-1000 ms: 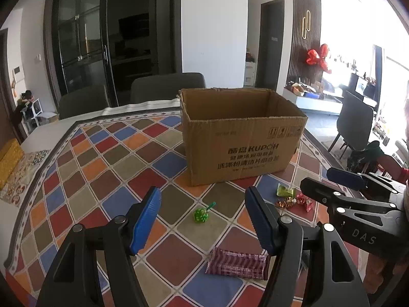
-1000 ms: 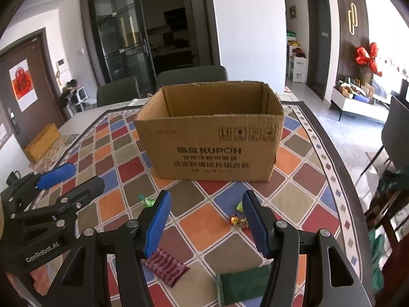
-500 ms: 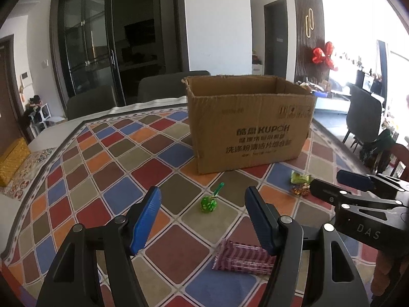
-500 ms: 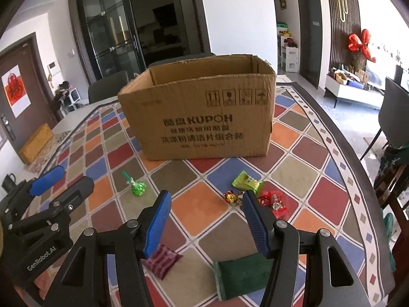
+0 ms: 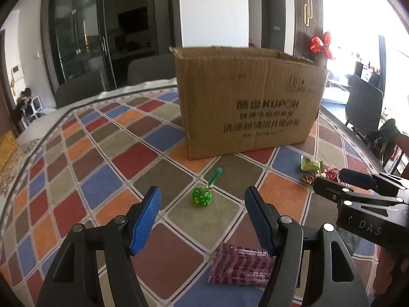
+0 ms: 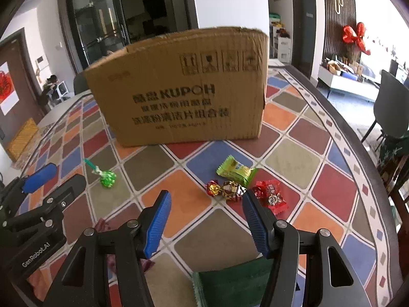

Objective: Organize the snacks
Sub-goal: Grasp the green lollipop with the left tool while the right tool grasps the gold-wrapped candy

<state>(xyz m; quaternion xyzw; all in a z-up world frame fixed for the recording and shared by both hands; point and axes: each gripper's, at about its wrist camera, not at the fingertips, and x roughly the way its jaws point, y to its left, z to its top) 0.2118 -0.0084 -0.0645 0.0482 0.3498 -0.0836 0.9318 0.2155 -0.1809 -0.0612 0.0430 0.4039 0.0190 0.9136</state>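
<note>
An open cardboard box point(image 5: 250, 102) stands on the checkered tablecloth; it also shows in the right wrist view point(image 6: 179, 87). My left gripper point(image 5: 203, 220) is open and empty, low over the table, with a green lollipop point(image 5: 203, 197) just ahead between its fingers and a maroon wafer pack point(image 5: 240, 263) below it. My right gripper point(image 6: 205, 220) is open and empty. Ahead of it lie two gold-wrapped candies point(image 6: 225, 189), a red candy point(image 6: 271, 197) and a light green packet point(image 6: 236, 171). A dark green packet point(image 6: 232, 284) lies under it.
The colourful checkered tablecloth point(image 5: 102, 153) covers the table. Grey chairs point(image 5: 148, 69) stand behind the table, another dark chair point(image 6: 393, 105) at the right. The table's curved right edge point(image 6: 358, 153) is close. The right gripper shows at the right of the left wrist view point(image 5: 358, 192).
Both grippers have dropped lower and moved forward toward the table. The lollipop and the candies now sit closer in front of the open fingers. Nothing has been gripped.
</note>
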